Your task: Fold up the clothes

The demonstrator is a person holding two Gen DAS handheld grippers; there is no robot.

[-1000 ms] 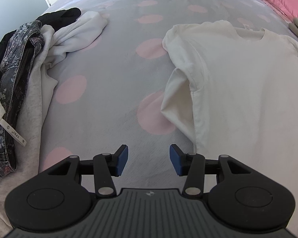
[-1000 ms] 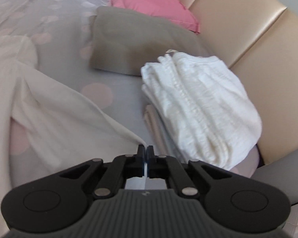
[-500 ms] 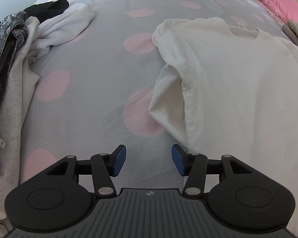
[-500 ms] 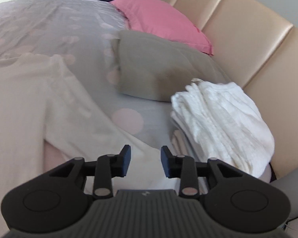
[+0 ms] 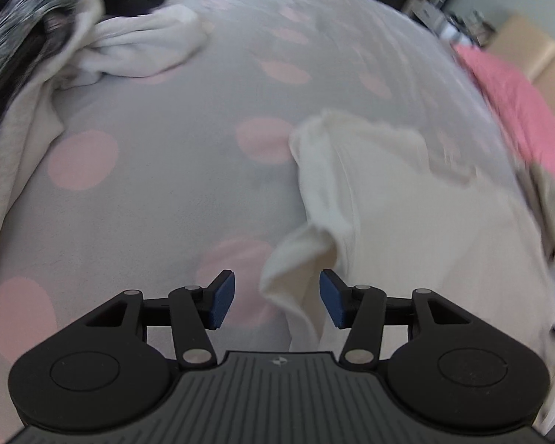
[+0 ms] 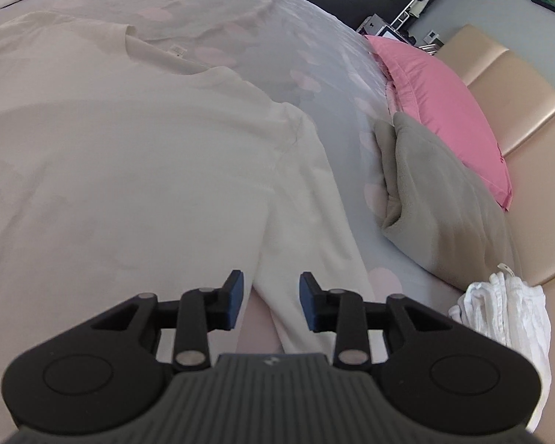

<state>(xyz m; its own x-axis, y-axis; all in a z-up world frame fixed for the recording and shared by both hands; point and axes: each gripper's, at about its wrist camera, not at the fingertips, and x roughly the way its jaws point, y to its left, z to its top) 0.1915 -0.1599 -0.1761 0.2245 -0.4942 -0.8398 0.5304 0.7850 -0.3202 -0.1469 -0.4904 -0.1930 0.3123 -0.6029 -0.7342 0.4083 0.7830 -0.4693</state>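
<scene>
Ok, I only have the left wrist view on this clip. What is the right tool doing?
Observer: The right tool has just been opening its jaws. A shirt sleeve shows in the gap, and the pads are not pressing on it.
Operator: Is the shirt flat on that side?
Observer: Yes. The cream shirt lies spread out, with its collar open towards the far side of the bed.
Operator: Is anything folded already?
Observer: A folded white stack sits by the headboard.
</scene>
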